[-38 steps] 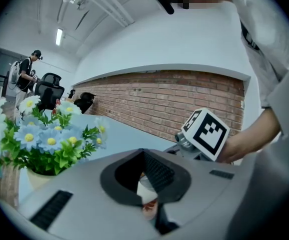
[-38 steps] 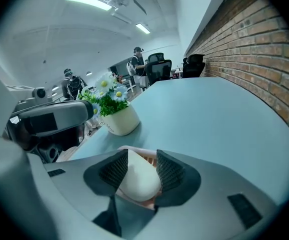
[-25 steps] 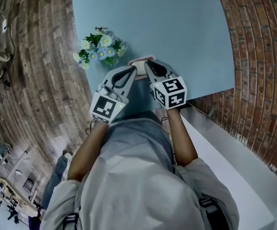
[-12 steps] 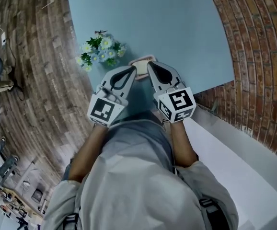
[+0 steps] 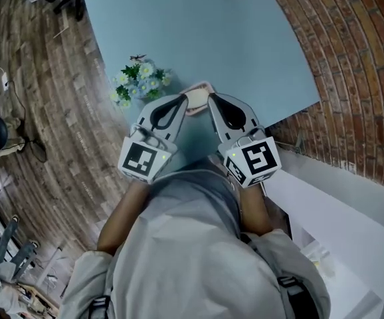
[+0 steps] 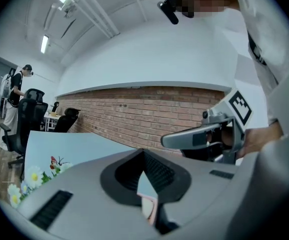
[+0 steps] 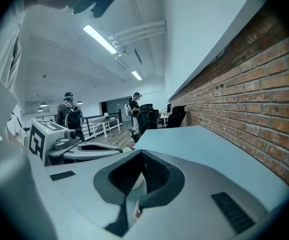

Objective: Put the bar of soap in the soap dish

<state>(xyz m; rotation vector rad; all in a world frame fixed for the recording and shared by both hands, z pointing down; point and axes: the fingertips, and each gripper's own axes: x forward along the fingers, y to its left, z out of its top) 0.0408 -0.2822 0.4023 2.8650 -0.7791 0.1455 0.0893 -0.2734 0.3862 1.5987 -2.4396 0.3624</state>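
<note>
1. Pale blue table (image 5: 232, 32) fills the upper middle of the head view. A wood-plank floor (image 5: 46, 111) runs down the left of the frame and a brick wall (image 5: 351, 78) curves down the right. A small bunch of white and blue flowers (image 5: 139, 82) sits on the table near its left edge.
2. On the left gripper (image 6: 143, 153), seen in its own view, the jaws stand together at the tips. A thin, pink-edged white strip is pinched in the narrow slot between them, low in the frame.
3. On the right gripper (image 7: 142, 155) the jaws are fully closed, tips meeting. A small pink-and-white sliver is caught at the bottom of the slot, and a pale rounded surface shows through the gap just above it.
4. The bar of soap (image 5: 197, 98) is a small pinkish-white block in the middle of the head view, just right of the flowers.
5. Its long axis runs across the frame from one gripper tip to the other, with the right end a little higher than the left.
6. The two grippers come up from the lower middle of the frame and converge in a V. The left gripper's tip meets the soap's left end and the right gripper's tip meets its right end, each clamped on a thin edge of it.
7. Whether the soap touches the table cannot be told.
</note>
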